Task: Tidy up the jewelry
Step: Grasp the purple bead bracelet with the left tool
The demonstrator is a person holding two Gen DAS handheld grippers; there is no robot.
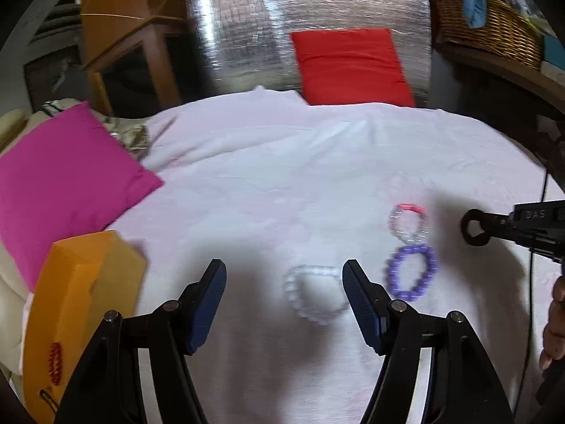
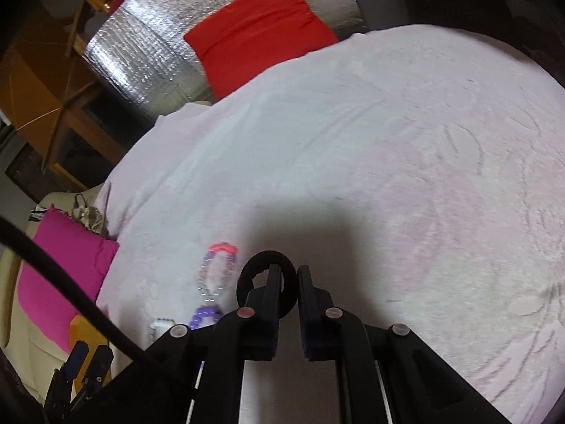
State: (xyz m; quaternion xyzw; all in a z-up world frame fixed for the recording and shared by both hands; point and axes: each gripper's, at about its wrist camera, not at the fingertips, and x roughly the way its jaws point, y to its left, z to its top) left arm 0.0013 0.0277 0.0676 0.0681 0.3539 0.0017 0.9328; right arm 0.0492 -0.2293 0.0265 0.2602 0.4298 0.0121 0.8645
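three bracelets on the blanket, box left

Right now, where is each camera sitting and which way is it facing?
Left wrist: rides the open left gripper, tilted down at the white blanket and clear bracelet; own fingers show, plus a hand at right.
Right wrist: rides the right gripper, shut on a black ring; own fingers and a cable show.
Shared: purple bracelet, pink-topped bracelet, red cushion, black ring.
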